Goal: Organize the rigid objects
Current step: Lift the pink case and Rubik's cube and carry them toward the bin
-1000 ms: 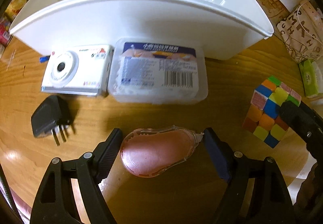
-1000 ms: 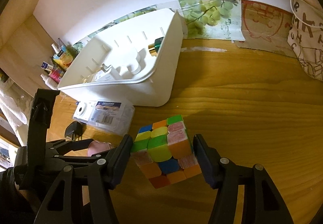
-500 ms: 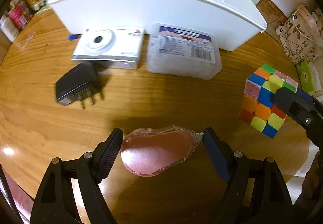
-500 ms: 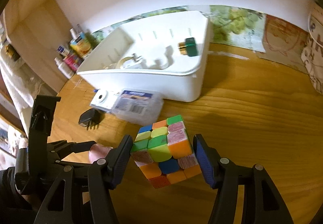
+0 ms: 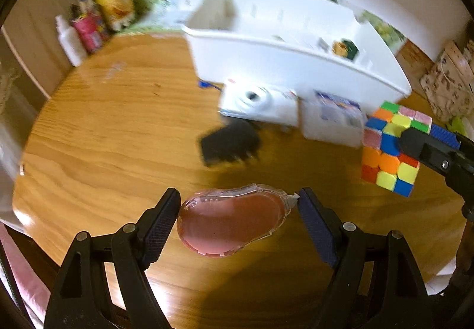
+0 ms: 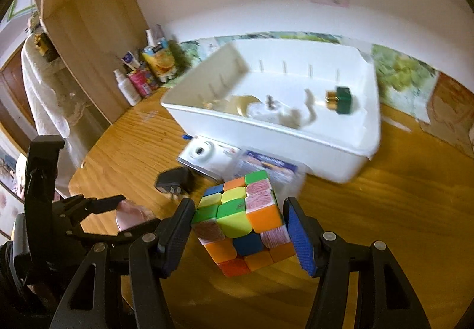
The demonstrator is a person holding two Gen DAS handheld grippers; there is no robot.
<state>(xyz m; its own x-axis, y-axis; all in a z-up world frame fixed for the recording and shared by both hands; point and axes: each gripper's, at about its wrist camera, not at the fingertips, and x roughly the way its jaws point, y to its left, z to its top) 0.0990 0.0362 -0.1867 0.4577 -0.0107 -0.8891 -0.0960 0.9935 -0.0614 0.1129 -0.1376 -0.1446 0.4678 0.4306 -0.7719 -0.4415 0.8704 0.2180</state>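
We hold a pink tape dispenser in our left hand-held gripper, its jaws closed against the two ends of the clear shell, above the tabletop. Our right hand-held gripper is clamped on a cube of mixed colours, one pad on each side, also clear of the wood.

We take the white bin as our landmark. It stands at the far side of the tabletop, near the wall. Inside it lie a green-and-gold item toward its right end and some blurred pieces toward the middle that we cannot identify. Just in front of the bin's near wall sit a white camera and, beside it, a clear box with a blue label. A black plug lies a little nearer to us than the camera. Left of the bin, against the wall, stand several bottles and packets.
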